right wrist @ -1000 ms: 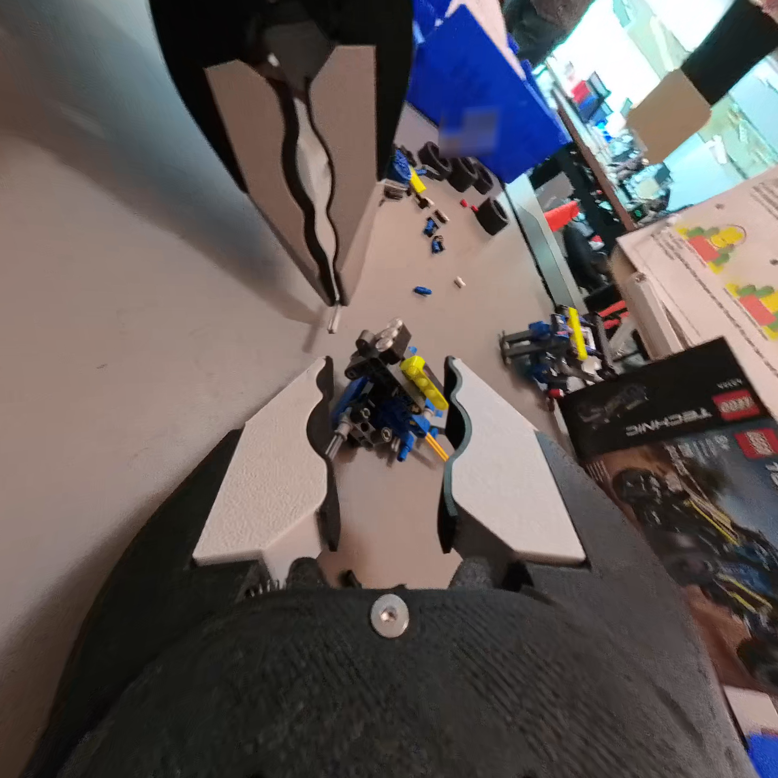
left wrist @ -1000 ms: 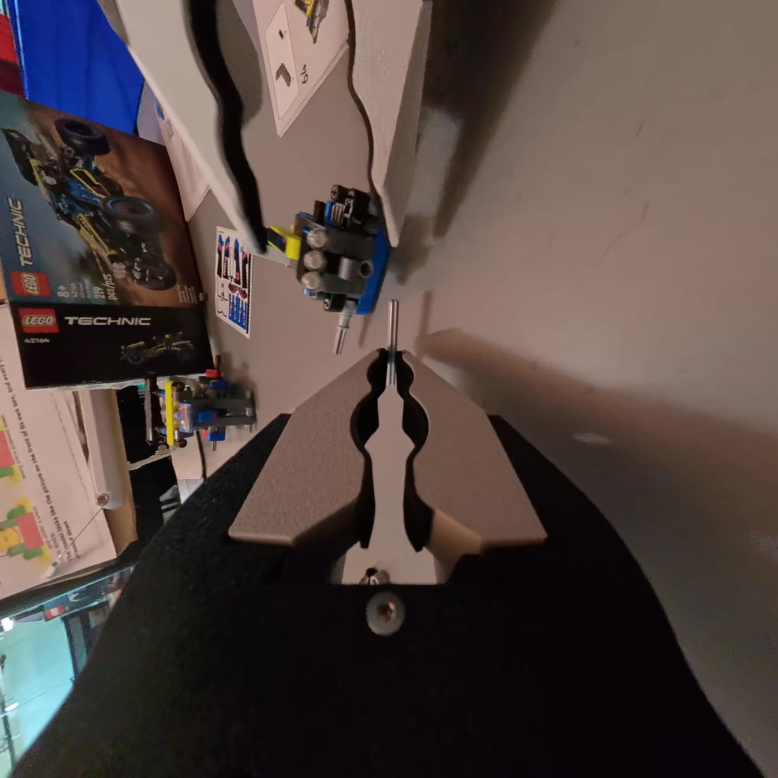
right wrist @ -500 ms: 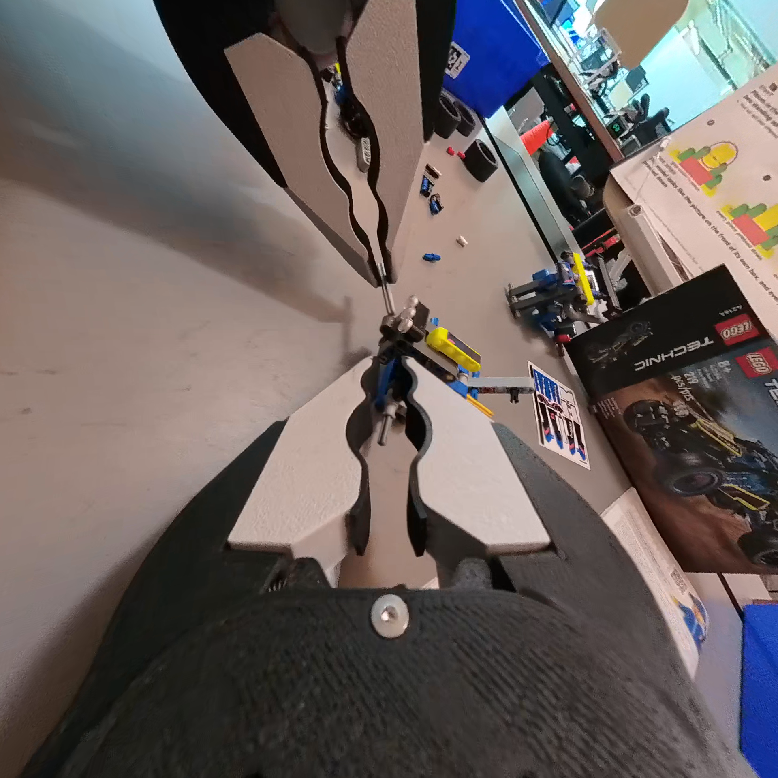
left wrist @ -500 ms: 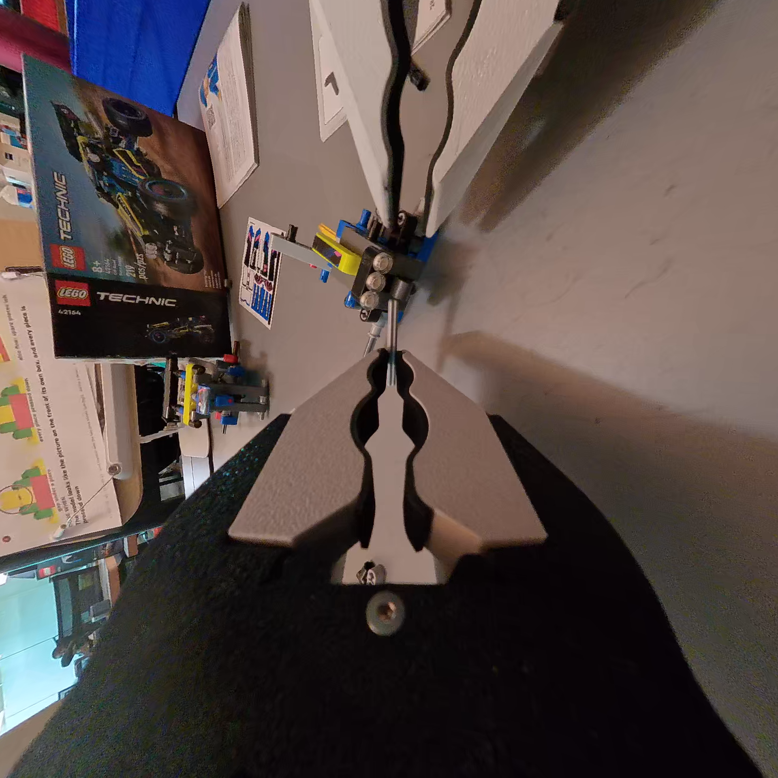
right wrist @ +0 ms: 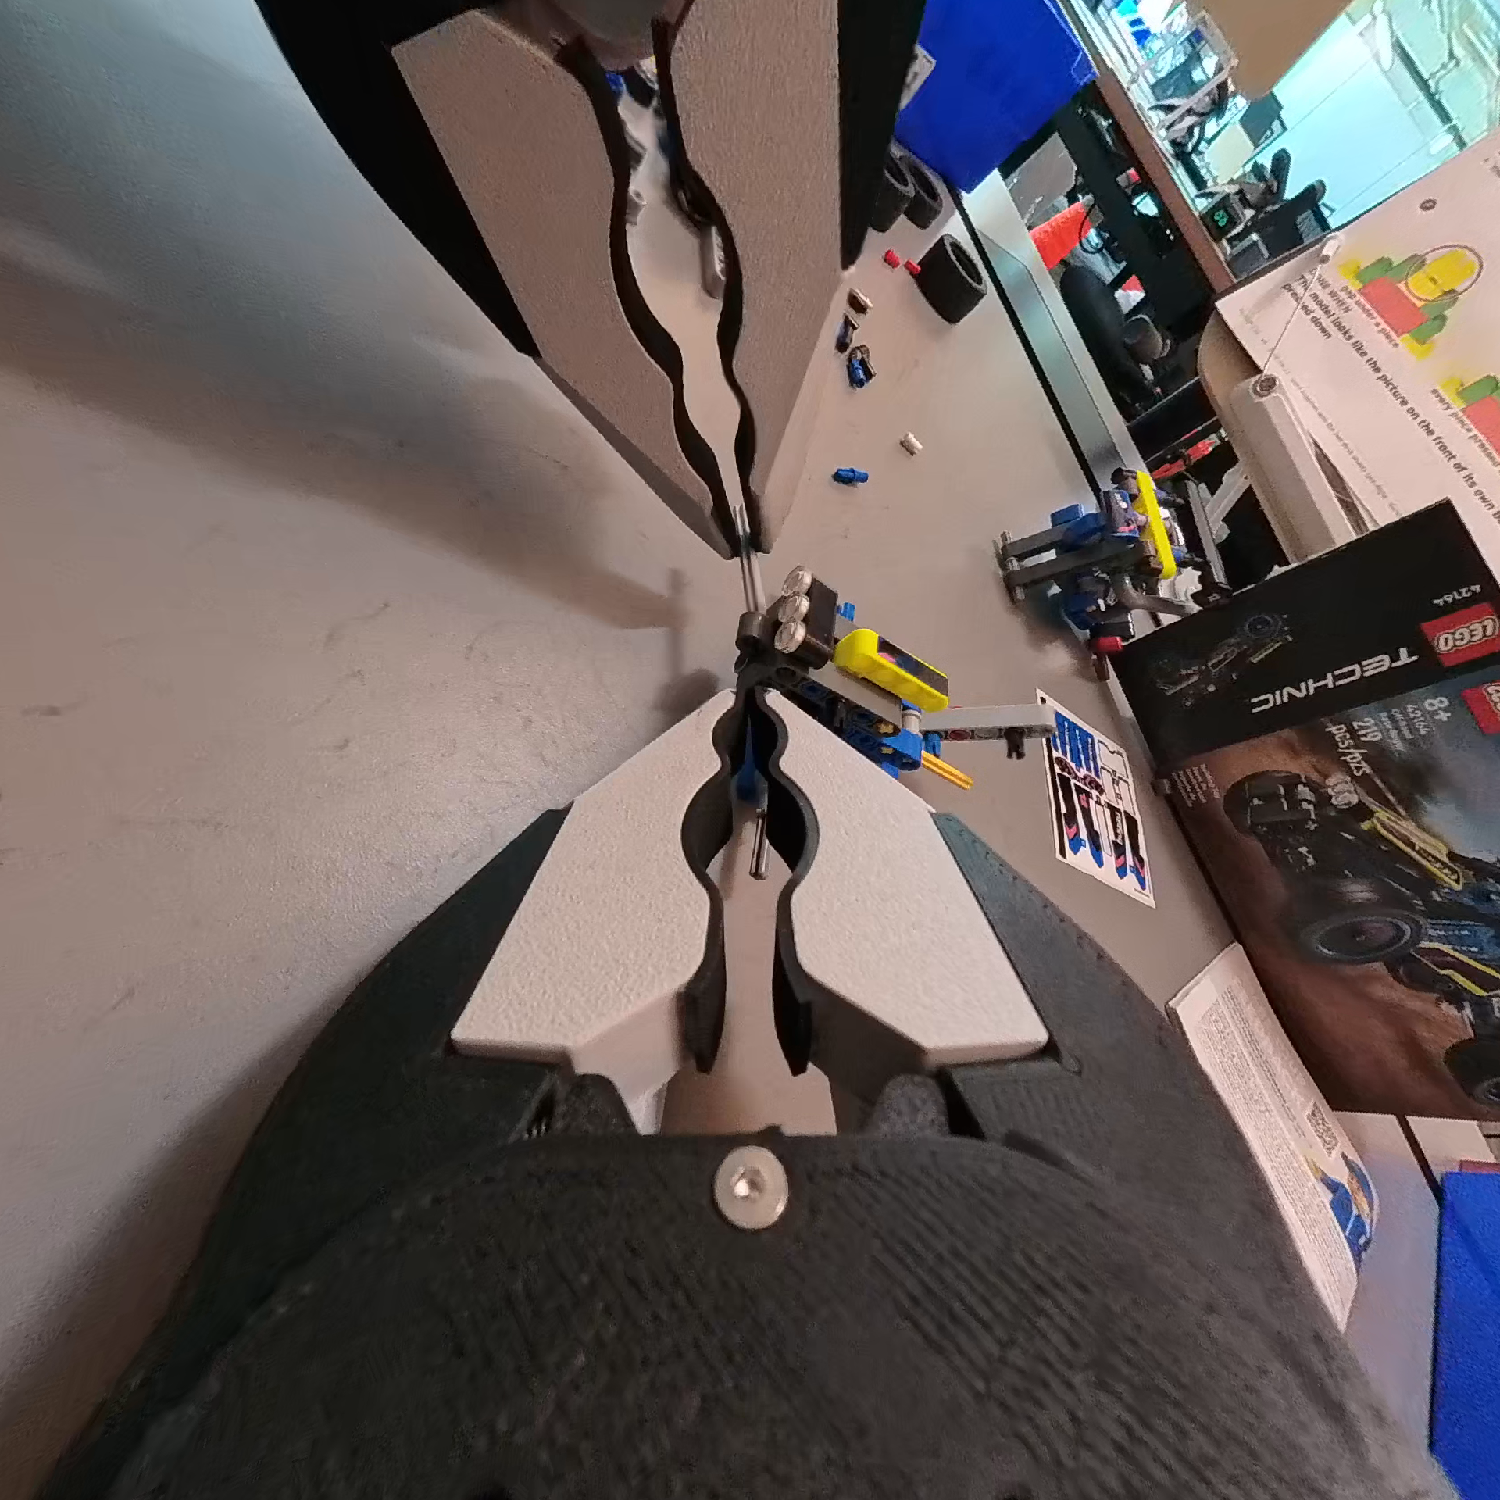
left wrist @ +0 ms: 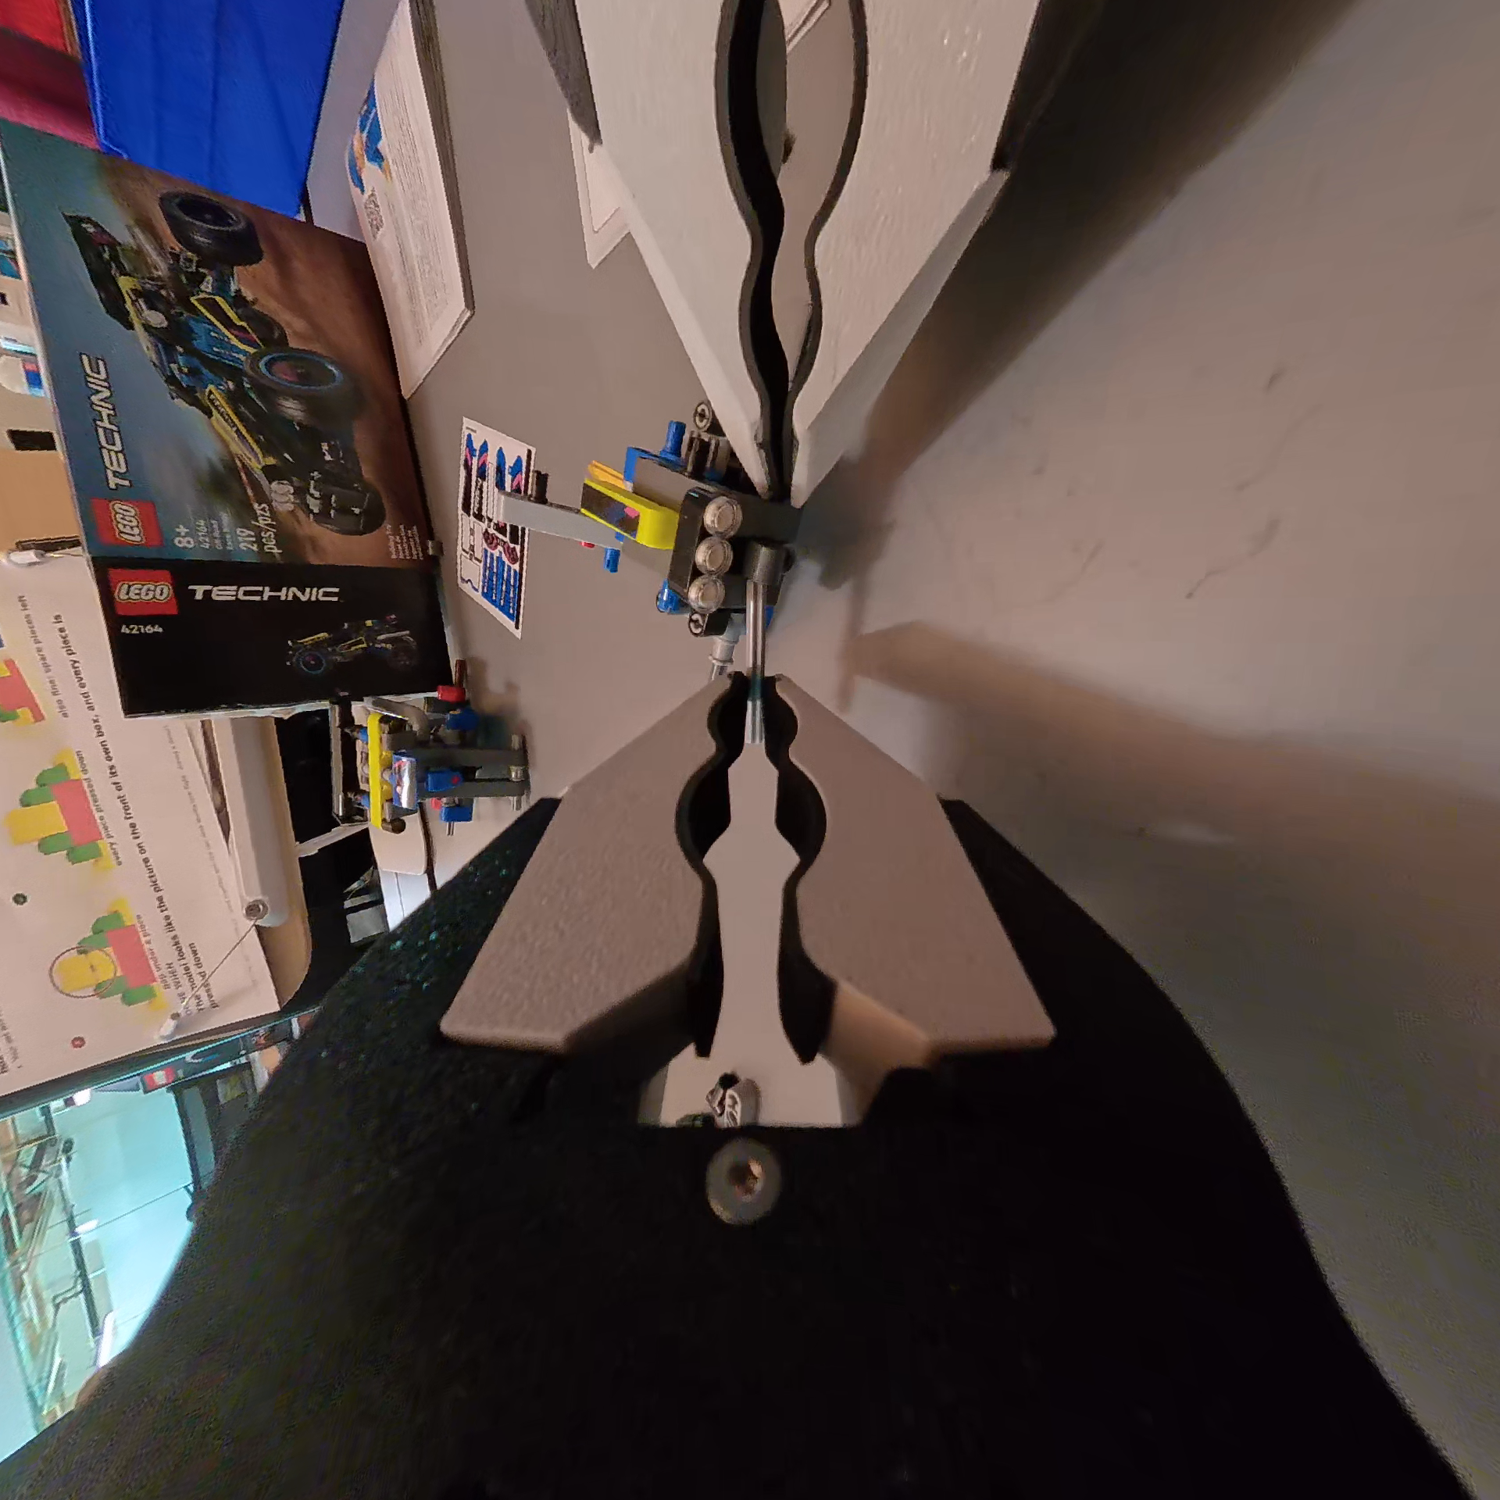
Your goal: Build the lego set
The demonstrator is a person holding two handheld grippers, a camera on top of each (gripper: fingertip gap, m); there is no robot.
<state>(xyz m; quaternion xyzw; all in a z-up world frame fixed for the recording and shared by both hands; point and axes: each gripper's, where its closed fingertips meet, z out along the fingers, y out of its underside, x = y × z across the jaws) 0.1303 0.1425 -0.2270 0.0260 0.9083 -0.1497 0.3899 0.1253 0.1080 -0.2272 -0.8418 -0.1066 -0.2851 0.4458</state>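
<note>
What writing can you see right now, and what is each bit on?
I won't repeat the writing itself; these things bear it.
Toy set box: brand marks and numbers, legible.
White sheet with brick drawings: printed lines, partly legible.
Booklet: print too small to read.
Sticker sheet: patterns, no clear words.

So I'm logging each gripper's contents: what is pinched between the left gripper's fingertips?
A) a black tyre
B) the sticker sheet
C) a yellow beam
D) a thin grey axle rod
D: in the left wrist view the left gripper has its tips closed on a thin grey axle rod whose far end meets the brick assembly gripped by the right gripper.
</note>
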